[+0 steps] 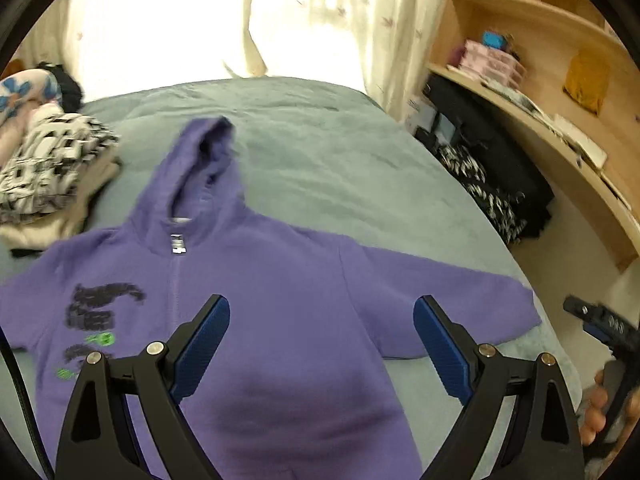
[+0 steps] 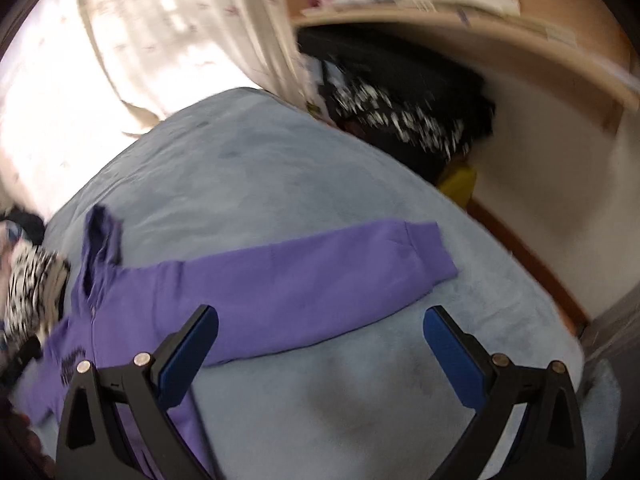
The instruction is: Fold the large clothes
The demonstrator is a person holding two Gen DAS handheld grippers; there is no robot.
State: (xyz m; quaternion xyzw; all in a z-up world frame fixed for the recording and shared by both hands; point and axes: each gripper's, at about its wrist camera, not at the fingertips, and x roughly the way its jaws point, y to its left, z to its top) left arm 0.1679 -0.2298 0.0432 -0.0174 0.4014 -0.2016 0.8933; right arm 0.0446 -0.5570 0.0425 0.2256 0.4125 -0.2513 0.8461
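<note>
A purple hoodie (image 1: 256, 280) lies spread face-up on the bed (image 1: 340, 152), zip closed, hood pointing toward the curtain (image 1: 320, 20) at the far end and one sleeve (image 2: 320, 264) stretched out toward the bed's right edge. The left gripper (image 1: 322, 332) hangs over the hoodie's chest, fingers (image 1: 212, 328) spread wide with nothing between them; the purple cloth fills the gap beneath. The right gripper (image 2: 320, 340) is off to the side, also wide open and empty: its left finger sits over the body of the hoodie below the outstretched sleeve, its right finger over bare grey-blue blanket, the sleeve's cuff just ahead.

From the left wrist you can see the dark and green print (image 1: 100, 312) on the chest, a stack of folded clothes (image 1: 48, 176) at the bed's left side, wooden shelves (image 1: 560, 80) on the right, and the right gripper held in a hand (image 1: 604, 408) at the frame's edge. The right wrist view is blurred; it shows the sleeve's full length and a dark patterned bag (image 2: 400, 116) under the shelf beside the bed.
</note>
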